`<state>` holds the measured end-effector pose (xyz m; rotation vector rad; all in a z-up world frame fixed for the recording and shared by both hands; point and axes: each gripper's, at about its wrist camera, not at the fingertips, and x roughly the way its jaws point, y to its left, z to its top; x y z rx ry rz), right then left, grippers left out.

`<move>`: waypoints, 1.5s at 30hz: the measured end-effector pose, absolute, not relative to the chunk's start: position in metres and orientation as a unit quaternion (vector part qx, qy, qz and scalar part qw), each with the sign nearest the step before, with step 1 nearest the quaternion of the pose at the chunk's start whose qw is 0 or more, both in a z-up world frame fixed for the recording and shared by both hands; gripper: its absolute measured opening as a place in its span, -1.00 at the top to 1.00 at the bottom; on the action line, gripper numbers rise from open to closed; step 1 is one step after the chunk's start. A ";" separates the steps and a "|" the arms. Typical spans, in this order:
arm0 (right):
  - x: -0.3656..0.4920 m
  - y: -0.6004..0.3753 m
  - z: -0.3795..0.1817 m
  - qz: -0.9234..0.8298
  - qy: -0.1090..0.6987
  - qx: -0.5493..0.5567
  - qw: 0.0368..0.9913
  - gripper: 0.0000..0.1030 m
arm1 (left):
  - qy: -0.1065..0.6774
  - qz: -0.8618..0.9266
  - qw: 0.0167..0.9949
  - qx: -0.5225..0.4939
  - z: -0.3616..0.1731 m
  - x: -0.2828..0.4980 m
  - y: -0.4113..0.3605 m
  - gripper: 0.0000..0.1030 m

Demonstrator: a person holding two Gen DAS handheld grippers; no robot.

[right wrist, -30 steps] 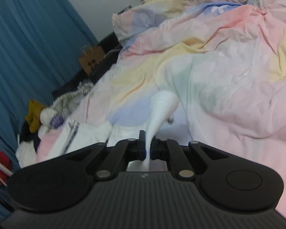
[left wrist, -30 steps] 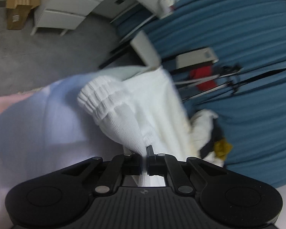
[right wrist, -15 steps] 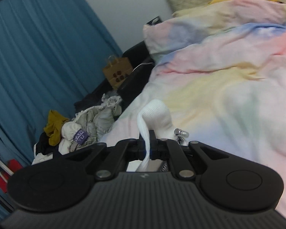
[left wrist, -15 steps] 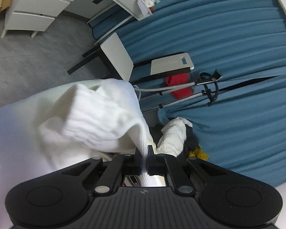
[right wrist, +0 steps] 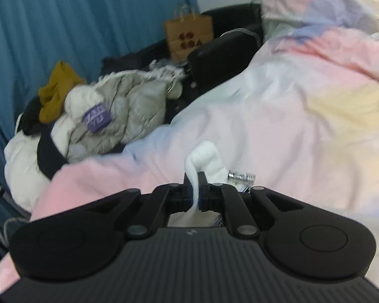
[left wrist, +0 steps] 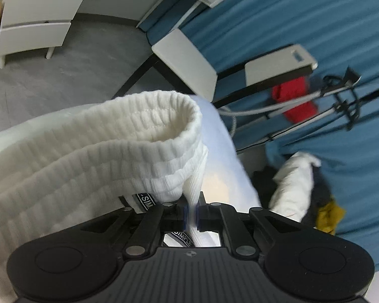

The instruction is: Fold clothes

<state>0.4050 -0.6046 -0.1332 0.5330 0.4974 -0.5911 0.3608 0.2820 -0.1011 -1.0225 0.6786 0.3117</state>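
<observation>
White ribbed knit garment (left wrist: 93,151) hangs lifted above the pastel quilted bed cover (right wrist: 303,116), pinched by our left gripper (left wrist: 191,210) and right gripper (right wrist: 196,194). We should keep both edges taut and level when laying it down.

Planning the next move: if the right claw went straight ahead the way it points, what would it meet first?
Probably the duvet on the bed, just past the white sock that the right claw holds; depth is unclear.
</observation>
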 end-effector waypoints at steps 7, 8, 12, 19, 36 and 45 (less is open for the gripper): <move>0.361 -0.612 -0.111 -0.194 0.197 0.306 0.911 -0.18 | 0.286 0.065 0.835 -0.466 -0.080 0.317 0.273 -0.11; 0.350 -0.609 -0.106 -0.186 0.184 0.308 0.915 -0.28 | 0.281 0.055 0.840 -0.462 -0.074 0.305 0.269 -0.25; 0.292 -0.601 -0.100 -0.196 0.130 0.345 0.909 -0.29 | 0.259 0.017 0.857 -0.445 -0.054 0.256 0.256 -0.64; 0.182 -0.603 -0.139 -0.235 0.094 0.489 0.835 -0.45 | 0.291 0.028 0.805 -0.517 -0.085 0.153 0.246 -0.92; 0.220 -0.628 -0.220 -0.118 0.121 0.553 0.816 -0.34 | 0.264 0.074 0.783 -0.558 -0.153 0.227 0.267 -0.75; 0.251 -0.638 -0.224 -0.175 0.098 0.544 0.814 0.62 | 0.242 0.074 0.734 -0.630 -0.164 0.235 0.291 0.59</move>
